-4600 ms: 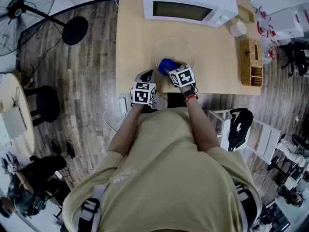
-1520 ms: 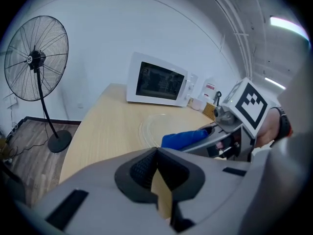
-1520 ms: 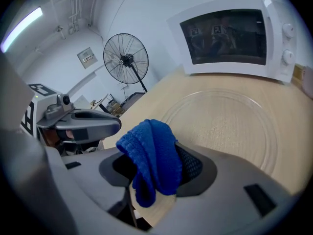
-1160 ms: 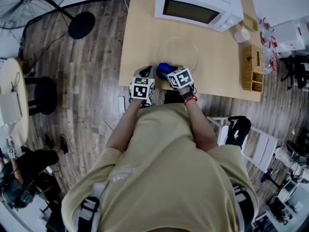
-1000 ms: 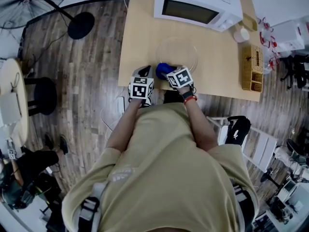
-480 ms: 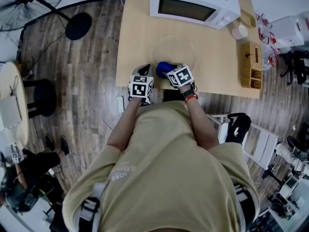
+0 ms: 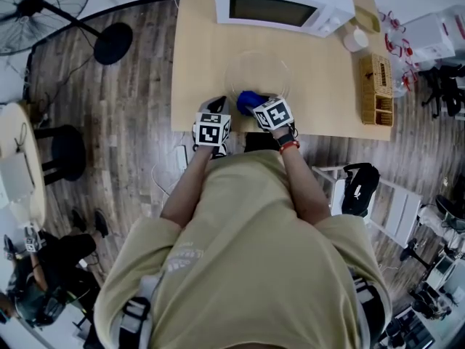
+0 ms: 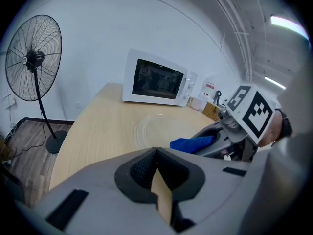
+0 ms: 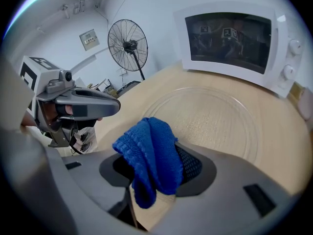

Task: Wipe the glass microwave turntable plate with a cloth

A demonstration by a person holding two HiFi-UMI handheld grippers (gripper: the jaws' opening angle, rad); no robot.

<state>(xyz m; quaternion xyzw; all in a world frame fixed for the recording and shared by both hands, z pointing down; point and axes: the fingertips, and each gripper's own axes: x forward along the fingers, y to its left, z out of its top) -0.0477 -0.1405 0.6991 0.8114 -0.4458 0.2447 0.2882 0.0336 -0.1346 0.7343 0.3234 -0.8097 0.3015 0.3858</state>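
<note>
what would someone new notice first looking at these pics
The bright blue cloth clamped in the right hand-held gripper stands out most, at the near rim of the clear glass turntable plate on the pale wooden table. Behind the plate sits a white microwave with its door closed.

On the head view, the marker cubes cover most of the left gripper point(image 7: 216, 109) and the right gripper point(image 7: 257, 106), so I cannot read their jaws from there. The cloth point(image 7: 249, 100) and the right gripper hide the near rim of the plate point(image 7: 258, 71), and I cannot tell whether cloth touches glass. In the right gripper view, the gripper's body hides the plate's near edge, and the cloth's lower end disappears between the jaws. The picture's edge cuts off the far side of the microwave point(image 7: 283, 9) and part of the fan point(image 7: 33, 13) at far left. The microwave's labels are too small to read.
</note>
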